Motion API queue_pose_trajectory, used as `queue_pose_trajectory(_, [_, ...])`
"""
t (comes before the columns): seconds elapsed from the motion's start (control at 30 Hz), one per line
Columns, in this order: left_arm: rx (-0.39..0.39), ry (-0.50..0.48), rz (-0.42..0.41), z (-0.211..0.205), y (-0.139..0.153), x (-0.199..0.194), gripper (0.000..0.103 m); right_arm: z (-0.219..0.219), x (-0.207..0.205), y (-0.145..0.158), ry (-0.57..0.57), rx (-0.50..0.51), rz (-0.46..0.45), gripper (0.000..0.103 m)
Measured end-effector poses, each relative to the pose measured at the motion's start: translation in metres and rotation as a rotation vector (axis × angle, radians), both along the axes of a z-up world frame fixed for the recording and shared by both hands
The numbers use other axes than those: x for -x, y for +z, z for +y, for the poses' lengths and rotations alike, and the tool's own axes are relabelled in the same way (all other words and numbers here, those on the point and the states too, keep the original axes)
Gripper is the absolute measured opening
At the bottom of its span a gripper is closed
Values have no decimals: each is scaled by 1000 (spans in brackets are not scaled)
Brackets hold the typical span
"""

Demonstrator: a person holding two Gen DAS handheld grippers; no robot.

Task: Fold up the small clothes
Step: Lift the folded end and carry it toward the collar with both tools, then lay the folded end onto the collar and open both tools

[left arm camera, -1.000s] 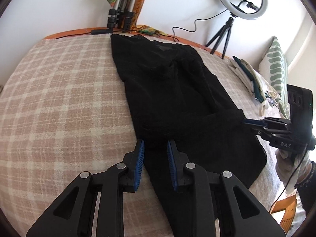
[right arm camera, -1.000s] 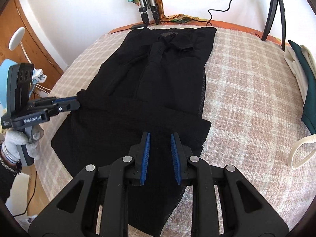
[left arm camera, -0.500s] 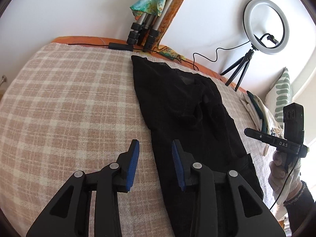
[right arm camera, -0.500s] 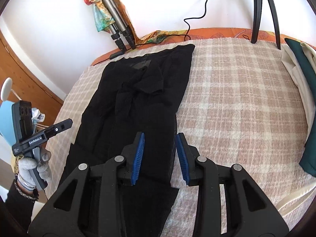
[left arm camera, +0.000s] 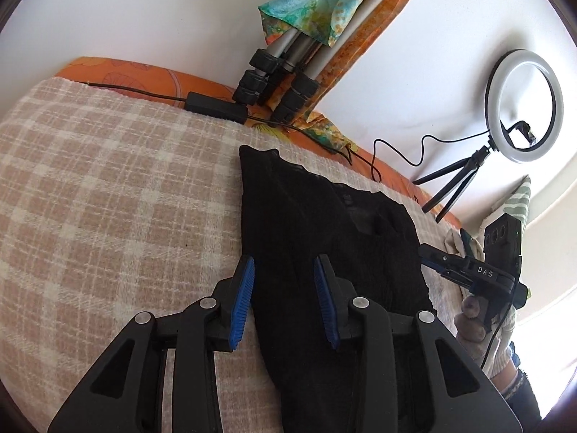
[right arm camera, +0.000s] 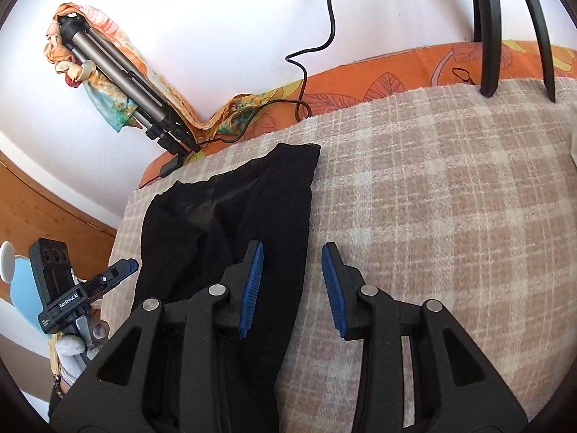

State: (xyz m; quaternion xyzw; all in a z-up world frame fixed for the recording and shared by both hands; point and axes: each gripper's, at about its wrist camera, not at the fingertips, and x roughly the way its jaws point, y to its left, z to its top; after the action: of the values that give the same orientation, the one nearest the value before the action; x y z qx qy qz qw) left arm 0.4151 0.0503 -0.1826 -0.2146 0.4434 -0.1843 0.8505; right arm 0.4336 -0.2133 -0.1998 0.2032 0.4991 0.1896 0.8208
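A black garment [left arm camera: 324,238] lies flat on the checked bedspread, its far end near the wall. My left gripper [left arm camera: 285,303] is open and empty, straddling the garment's left edge. My right gripper [right arm camera: 294,288] is open and empty over the garment's [right arm camera: 230,223] right edge. In the left wrist view the right gripper [left arm camera: 465,270] shows at the garment's right side. In the right wrist view the left gripper [right arm camera: 93,288] shows at its left side.
The pink-and-cream checked bedspread [left arm camera: 108,187] covers the bed. A folded tripod [left arm camera: 285,75] with a colourful scarf and a cable box lean at the wall. A ring light on a small tripod [left arm camera: 519,108] stands at the back right. A striped pillow [left arm camera: 519,202] lies far right.
Both grippers have let go of the garment's near end, opened wider and moved forward along the garment toward its far end. The garment now lies folded shorter on the bed.
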Motion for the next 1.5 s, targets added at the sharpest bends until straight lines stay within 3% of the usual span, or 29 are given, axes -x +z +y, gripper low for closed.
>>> queue_pose_trajectory(0.3, [79, 22, 18, 2, -15, -52, 33, 3, -34, -6, 35, -27, -57, 35])
queue_pose_trajectory(0.33, [83, 24, 15, 1, -15, -57, 33, 4, -37, -5, 43, -22, -59, 32])
queue_pose_trajectory(0.4, [97, 18, 6, -1, -17, -65, 32, 11, -45, -7, 67, -5, -57, 12])
queue_pose_trajectory(0.47, [71, 15, -14, -6, -15, -68, 23, 22, -50, -7, 95, 35, -68, 4])
queue_pose_trajectory(0.5, [60, -6, -6, -10, -16, -70, 6, 28, -51, -5, 104, 61, -95, 4])
queue_pose_trajectory(0.53, [48, -21, 6, -14, -19, -74, 3, 30, -50, -2, 104, 85, -119, 3])
queue_pose_trajectory(0.6, [44, -19, -4, -14, -19, -74, 3, 30, -52, -3, 81, 97, -127, 3])
queue_pose_trajectory(0.77, [48, 13, -4, -7, -20, -73, 3, 9, -56, -7, 46, -12, -105, 3])
queue_pose_trajectory(1.1, [27, 45, -21, -6, -19, -73, 3, 21, -55, -4, 33, 106, -97, 3])
queue_pose_trajectory(1.27, [-15, 48, -27, -11, -14, -71, 3, 23, -42, 21, 37, 145, -123, 3])
queue_pose_trajectory(1.5, [16, -12, -91, -23, 17, -36, 3, 14, -12, 64, 67, 116, -187, 3])
